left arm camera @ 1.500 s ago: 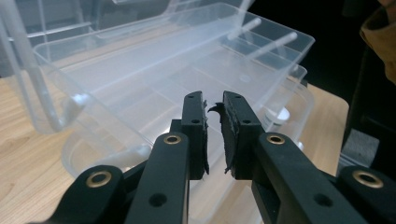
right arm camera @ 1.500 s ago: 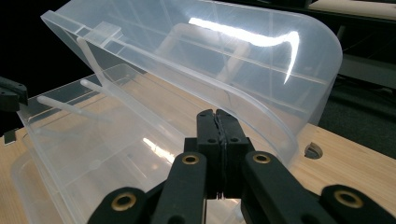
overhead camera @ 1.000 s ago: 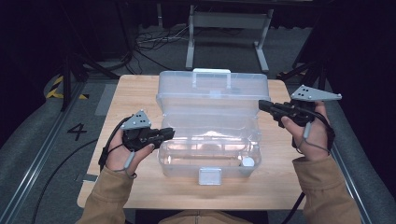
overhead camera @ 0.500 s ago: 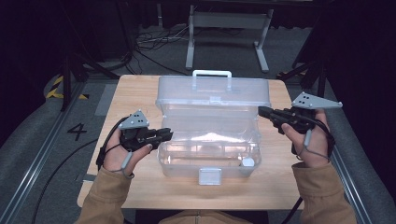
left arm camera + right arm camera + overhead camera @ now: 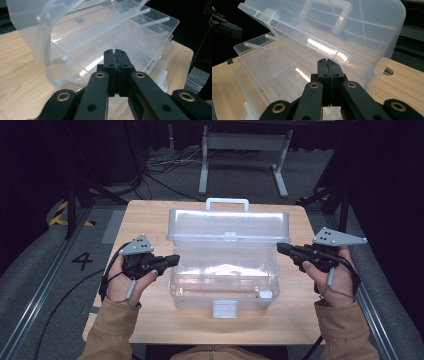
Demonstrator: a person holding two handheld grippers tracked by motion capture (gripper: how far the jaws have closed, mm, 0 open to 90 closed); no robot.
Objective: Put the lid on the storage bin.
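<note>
- Since a moment ago, the left gripper (image 5: 172, 258) has just pressed its jaws together with nothing between them; both hands have hardly moved.
- Its tips sit just beside the left wall of the clear plastic box (image 5: 223, 270).
- The right gripper (image 5: 281, 248) is squeezed tight too, holding nothing, just beside the right wall.
- The box stands mid-table (image 5: 150, 215), lid (image 5: 229, 225) tipped up.

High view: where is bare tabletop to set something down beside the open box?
Bare wood lies left of the clear plastic box, behind the left gripper, and along the table front edge. Tightest spot: around the right gripper.
</note>
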